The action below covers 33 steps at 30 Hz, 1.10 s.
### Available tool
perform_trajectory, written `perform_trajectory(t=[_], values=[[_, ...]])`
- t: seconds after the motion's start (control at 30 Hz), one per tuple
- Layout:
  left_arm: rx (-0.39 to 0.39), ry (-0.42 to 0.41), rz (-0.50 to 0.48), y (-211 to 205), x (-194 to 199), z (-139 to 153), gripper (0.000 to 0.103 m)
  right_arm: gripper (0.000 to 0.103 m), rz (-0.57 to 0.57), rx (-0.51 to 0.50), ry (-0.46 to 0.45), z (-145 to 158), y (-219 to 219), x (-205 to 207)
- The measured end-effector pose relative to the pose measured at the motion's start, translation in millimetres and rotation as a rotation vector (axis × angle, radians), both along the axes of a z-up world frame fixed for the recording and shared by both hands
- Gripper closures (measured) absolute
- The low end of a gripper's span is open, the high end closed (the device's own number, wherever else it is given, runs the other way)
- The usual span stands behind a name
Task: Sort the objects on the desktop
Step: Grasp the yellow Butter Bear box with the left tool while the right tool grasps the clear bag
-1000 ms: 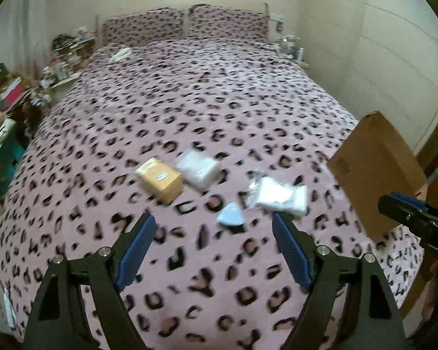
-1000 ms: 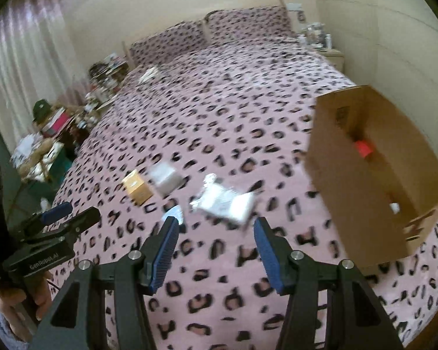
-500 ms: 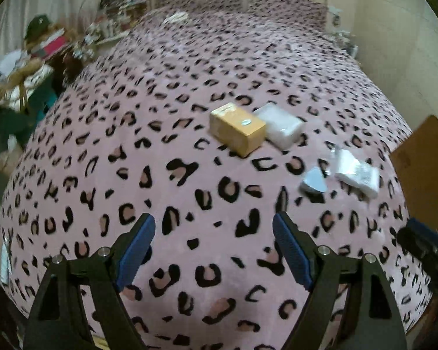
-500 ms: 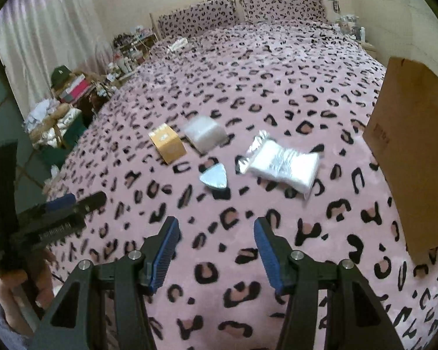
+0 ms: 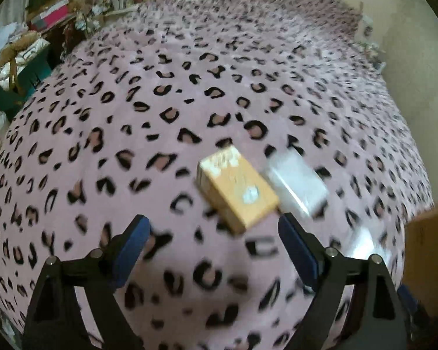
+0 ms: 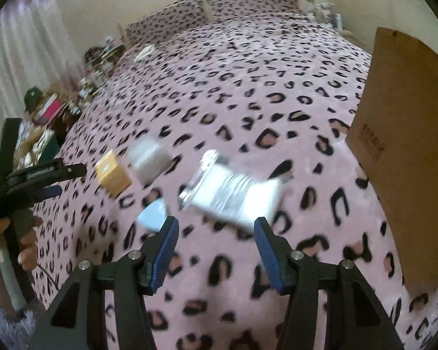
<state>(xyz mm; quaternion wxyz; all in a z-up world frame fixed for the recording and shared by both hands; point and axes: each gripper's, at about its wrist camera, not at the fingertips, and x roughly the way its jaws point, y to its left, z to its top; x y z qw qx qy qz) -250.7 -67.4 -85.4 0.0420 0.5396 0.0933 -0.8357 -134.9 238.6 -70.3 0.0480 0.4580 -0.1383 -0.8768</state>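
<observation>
tan box [image 5: 236,188] lay on the leopard-print bedspread [image 5: 160,116], just beyond the left gripper [image 5: 214,245], whose jaws were spread w/ nothing between. clear packet [image 5: 296,179] sat beside the box. right gripper [image 6: 216,246] also spread, empty, near foil pouch [image 6: 233,194] & blue wedge [image 6: 154,215]. cardboard carton [image 6: 408,145] stood at right.

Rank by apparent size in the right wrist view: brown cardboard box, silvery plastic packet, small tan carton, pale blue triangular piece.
1. brown cardboard box
2. silvery plastic packet, nearest the camera
3. small tan carton
4. pale blue triangular piece, close to the carton in size, blurred
</observation>
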Motion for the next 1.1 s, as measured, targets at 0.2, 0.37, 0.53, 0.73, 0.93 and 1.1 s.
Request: perform_trajectory(t=[0.2, 0.37, 0.53, 0.73, 0.93, 1.1], values=[[0.035, -0.14, 0.12, -4.4, -58.4, -41.1, 0.012, 0.048, -0.041, -0.022, -0.018, -12.5, 15.0, -26.4], [0.096, -0.155, 0.174, 5.9, -66.1, -60.6, 0.012, 0.048, -0.05, -0.047, -0.039, -29.0, 15.5, -39.9], [0.119, -0.176, 0.181, 12.0, -72.7, -74.2, 0.012, 0.048, -0.064, -0.065, -0.067, -48.9, 14.5, -54.7], [0.094, -0.182, 0.131, 21.2, -66.3, -93.6, 0.013, 0.044, -0.042, -0.082, -0.088, -57.8, 12.3, -59.1], [0.022, -0.109, 0.058, 27.8, -47.9, -90.2, 0.042, 0.038, -0.031, -0.116, -0.109, -67.8, 5.6, -52.6], [0.051, -0.075, 0.031, 17.9, -32.7, -89.8, 0.052, 0.04, -0.03, -0.136, -0.114, -74.7, -4.3, -48.6]])
